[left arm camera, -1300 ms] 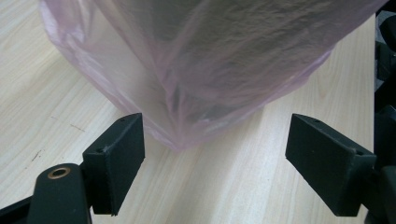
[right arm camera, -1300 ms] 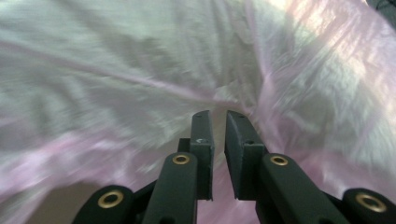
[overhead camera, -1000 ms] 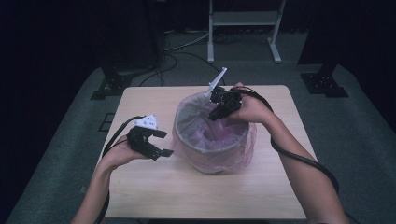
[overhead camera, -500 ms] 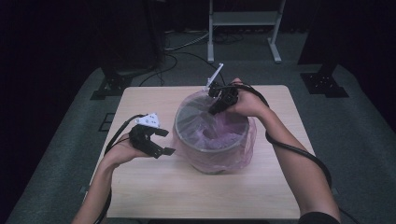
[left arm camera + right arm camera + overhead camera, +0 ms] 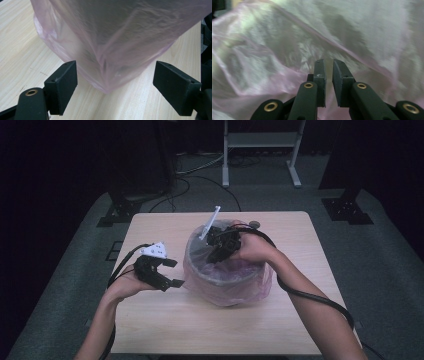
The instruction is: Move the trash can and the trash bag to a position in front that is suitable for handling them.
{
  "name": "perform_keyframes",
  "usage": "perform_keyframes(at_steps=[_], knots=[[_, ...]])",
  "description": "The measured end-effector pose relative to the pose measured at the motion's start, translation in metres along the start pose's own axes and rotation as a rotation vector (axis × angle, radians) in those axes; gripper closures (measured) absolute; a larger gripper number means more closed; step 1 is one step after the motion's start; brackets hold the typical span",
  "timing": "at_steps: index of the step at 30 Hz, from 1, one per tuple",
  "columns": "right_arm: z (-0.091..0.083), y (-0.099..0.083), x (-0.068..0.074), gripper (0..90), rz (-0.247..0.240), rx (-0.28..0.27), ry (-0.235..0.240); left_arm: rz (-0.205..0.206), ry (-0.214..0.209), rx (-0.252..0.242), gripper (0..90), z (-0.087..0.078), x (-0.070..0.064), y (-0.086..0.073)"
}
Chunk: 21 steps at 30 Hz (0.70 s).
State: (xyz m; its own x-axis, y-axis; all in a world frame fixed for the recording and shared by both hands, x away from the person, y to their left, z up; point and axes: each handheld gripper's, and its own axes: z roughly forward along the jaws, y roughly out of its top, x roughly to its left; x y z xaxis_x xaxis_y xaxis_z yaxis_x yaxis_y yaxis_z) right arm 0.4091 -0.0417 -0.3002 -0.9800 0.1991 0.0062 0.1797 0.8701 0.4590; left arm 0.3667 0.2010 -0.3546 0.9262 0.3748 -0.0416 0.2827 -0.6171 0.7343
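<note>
Dim room, dark curtains all round, grey floor with cables and black stand feet, a pale metal frame at the back. Light wooden table [image 5: 165, 320] in the middle, carrying a round bin [image 5: 226, 281] lined with a thin pink plastic bag [image 5: 250, 287], the film folded out over the rim and draped down the sides to the tabletop. Left hand-held gripper [image 5: 169, 272] low over the table just beside the bin's left flank, tipped with a grey three-cornered plate, cable trailing back along the forearm. Spread wide, in the left gripper view [image 5: 115, 82], with the two black pads well apart and the hanging pink film of the bag [image 5: 112, 50] between and just ahead of them; nothing clamped, pads clear of the plastic as far as can be told. Bare wood grain to either side. Right hand-held gripper [image 5: 216, 251] reaching from the far right rim down into the bin's mouth, hand curled over it, a pale strip sticking up behind. Nearly closed in the right gripper view [image 5: 329, 75], a narrow slit left between the pads, a pale sliver of film seemingly caught in that slit, crumpled translucent pink lining [image 5: 274, 50] blurred all around. Whether truly pinched or only pressed against the lining, hard to tell for sure.
</note>
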Motion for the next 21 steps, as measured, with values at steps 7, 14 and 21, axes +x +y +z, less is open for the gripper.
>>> perform_keyframes(at_steps=[7, 14, 21], knots=[[-0.005, -0.001, 0.003, 78.6, -0.013, -0.014, 0.004, 0.004, -0.003, 0.002, 18.5, 0.000, 0.000, 0.001], [-0.024, -0.014, -0.032, 78.8, 0.084, -0.036, -0.068, 0.009, 0.000, 0.001, 18.4, 0.000, 0.001, 0.003], [-0.007, -0.007, -0.054, 79.1, 0.107, -0.001, -0.084, -0.001, 0.003, -0.002, 18.1, -0.001, 0.003, 0.001]])
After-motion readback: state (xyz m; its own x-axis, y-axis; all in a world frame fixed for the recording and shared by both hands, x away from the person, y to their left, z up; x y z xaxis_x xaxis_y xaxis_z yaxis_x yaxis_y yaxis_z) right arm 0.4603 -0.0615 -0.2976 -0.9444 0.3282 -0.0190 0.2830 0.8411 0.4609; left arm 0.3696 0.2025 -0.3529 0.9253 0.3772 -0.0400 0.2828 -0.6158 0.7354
